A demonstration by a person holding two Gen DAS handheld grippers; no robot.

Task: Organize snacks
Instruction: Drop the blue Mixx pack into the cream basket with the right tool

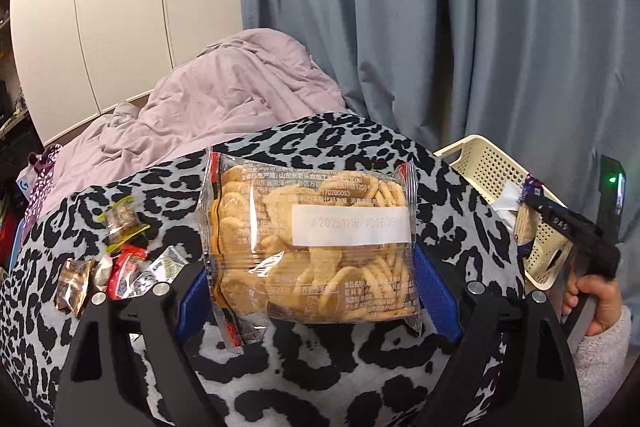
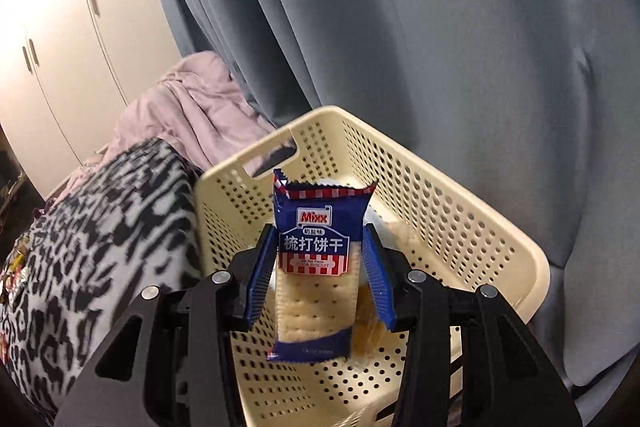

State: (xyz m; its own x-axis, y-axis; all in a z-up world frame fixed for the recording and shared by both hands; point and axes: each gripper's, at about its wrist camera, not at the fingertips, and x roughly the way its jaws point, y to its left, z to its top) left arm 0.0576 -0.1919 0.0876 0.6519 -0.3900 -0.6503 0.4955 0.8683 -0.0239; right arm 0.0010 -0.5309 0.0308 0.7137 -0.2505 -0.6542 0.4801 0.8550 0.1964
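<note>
1. The right tool (image 2: 316,263) is clenched on a blue soda-biscuit packet (image 2: 314,259), holding it over the cream perforated plastic basket (image 2: 460,227); this is the drop-off step.
2. The left tool (image 1: 312,279) grips a clear bag of round crackers (image 1: 310,239) above the leopard-print blanket (image 1: 360,143).
3. Next: release the packet into the basket, then carry the crackers right.
4. Small wrapped candies (image 1: 120,259) lie on the blanket's left.

One clear biscuit bag (image 1: 312,243); one blue cracker packet (image 2: 314,259); one cream basket (image 2: 460,227); about five small sweets (image 1: 120,259)
</note>
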